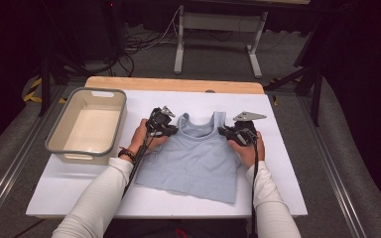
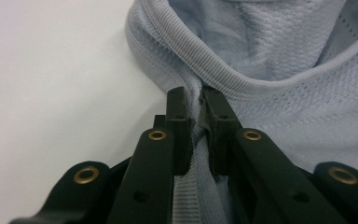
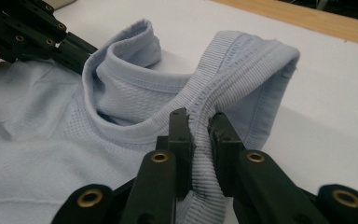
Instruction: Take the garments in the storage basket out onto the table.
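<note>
At the tank top's [image 1: 193, 158] straps, left tongs [image 2: 196, 105] and right tongs [image 3: 198, 122] pinch ribbed edges.

Ribbed knit cloth top [image 1: 193, 161] — matt; smooth white table [image 1: 287, 163], bare wood edge [image 1: 178, 84].

Black tongs [image 2: 196, 100] pinching ribbed strap — pale blue top [image 2: 289, 93], white table [image 2: 51, 84]

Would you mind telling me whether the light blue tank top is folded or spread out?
Spread out: the tank top lies flat on the white table, each shoulder strap pinched in a claw.
</note>
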Tool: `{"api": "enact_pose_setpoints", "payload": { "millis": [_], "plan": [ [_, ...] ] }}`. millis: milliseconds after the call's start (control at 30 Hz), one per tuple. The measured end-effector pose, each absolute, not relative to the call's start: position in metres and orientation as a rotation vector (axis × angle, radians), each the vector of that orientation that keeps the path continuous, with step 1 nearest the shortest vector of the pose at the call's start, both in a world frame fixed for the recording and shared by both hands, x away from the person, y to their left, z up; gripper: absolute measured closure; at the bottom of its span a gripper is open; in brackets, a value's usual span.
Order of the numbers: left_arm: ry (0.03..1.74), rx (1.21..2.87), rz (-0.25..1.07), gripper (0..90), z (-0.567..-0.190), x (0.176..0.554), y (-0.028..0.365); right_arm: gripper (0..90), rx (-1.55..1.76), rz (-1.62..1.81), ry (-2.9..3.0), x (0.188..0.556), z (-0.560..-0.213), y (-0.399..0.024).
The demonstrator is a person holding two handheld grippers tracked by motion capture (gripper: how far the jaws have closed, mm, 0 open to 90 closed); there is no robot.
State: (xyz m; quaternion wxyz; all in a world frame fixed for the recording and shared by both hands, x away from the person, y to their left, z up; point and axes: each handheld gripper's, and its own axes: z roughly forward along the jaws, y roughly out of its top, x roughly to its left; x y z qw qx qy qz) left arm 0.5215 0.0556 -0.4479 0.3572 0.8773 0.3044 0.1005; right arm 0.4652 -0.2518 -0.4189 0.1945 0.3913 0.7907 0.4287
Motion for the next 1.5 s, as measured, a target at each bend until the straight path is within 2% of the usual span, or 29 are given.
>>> {"api": "enact_pose_setpoints", "payload": {
  "millis": [367,633,1000,1100,1200,1233,1267,1367,1500],
  "plan": [
    [0.795,2.03,0.415,82.6,-0.409,0.491,0.076,82.1,1.037,1.25,2.075,0.449,-0.4,-0.251],
    [0.797,1.981,0.53,82.6,-0.392,0.47,0.096,82.0,0.991,1.278,2.028,0.452,-0.387,-0.237],
    [0.88,1.941,0.593,81.6,-0.386,0.47,0.104,80.1,0.946,1.214,2.026,0.472,-0.374,-0.21],
    [0.912,1.945,0.644,70.1,-0.389,0.473,0.099,73.6,0.969,1.172,2.019,0.477,-0.377,-0.208],
    [0.933,1.925,0.642,58.9,-0.392,0.475,0.099,72.0,1.007,1.137,2.006,0.48,-0.381,-0.211],
    [0.941,1.925,0.64,55.8,-0.392,0.475,0.099,68.5,1.012,1.142,2.003,0.479,-0.382,-0.212],
    [0.935,1.923,0.631,53.8,-0.393,0.475,0.099,62.5,1.019,1.146,1.997,0.479,-0.382,-0.215],
    [0.913,1.94,0.649,50.1,-0.394,0.47,0.1,51.9,1.037,1.158,1.979,0.474,-0.382,-0.223],
    [0.854,1.955,0.632,48.0,-0.396,0.46,0.102,50.0,1.041,1.194,1.991,0.464,-0.384,-0.238]
  ]
}}
